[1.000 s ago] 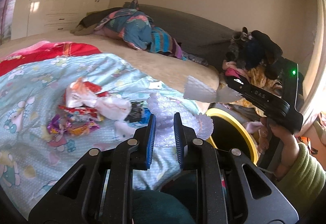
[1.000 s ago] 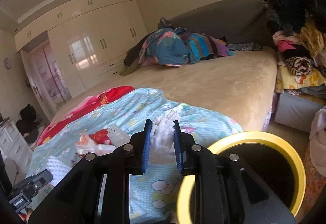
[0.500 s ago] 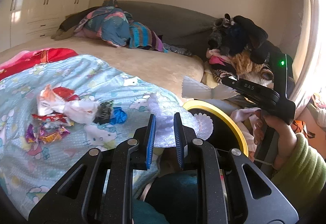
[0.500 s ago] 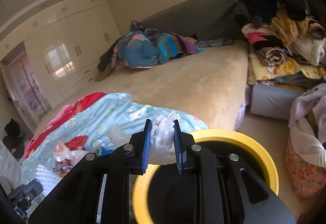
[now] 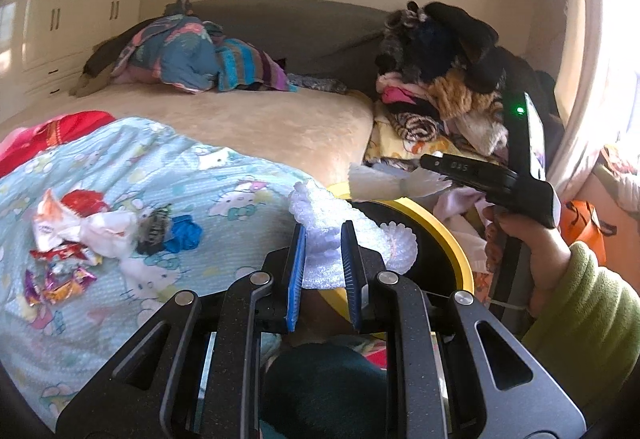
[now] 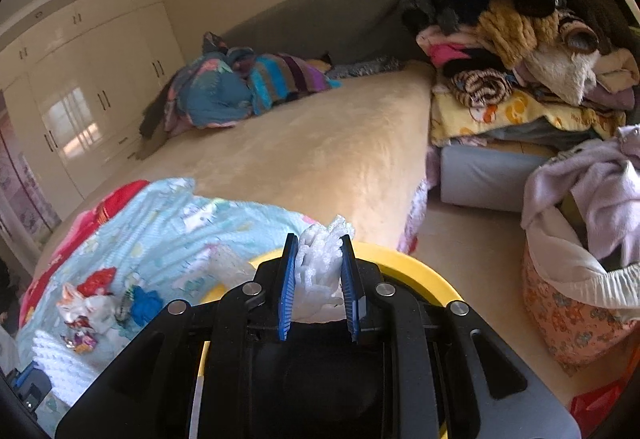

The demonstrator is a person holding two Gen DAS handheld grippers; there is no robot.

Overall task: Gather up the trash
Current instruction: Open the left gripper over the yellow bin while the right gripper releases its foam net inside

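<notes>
My left gripper (image 5: 322,237) is shut on a white foam net sleeve (image 5: 344,235), held at the near rim of the yellow-rimmed black bin (image 5: 448,239). My right gripper (image 6: 318,249) is shut on another white foam sleeve (image 6: 320,271), held over the bin (image 6: 420,271); it also shows in the left wrist view (image 5: 392,181) above the bin's far side. A pile of wrappers (image 5: 76,231) with a blue scrap (image 5: 182,233) lies on the light blue cartoon blanket (image 5: 120,167), left of both grippers.
The beige bed (image 6: 320,151) carries a bundle of bedding (image 5: 192,55) at the back. A stack of clothes (image 6: 512,39) stands at the right. A fabric basket with laundry (image 6: 576,271) sits on the floor right of the bin.
Both grippers moved right, away from the wrapper pile, carrying their foam sleeves to the bin. The right one now hangs over the bin opening.
</notes>
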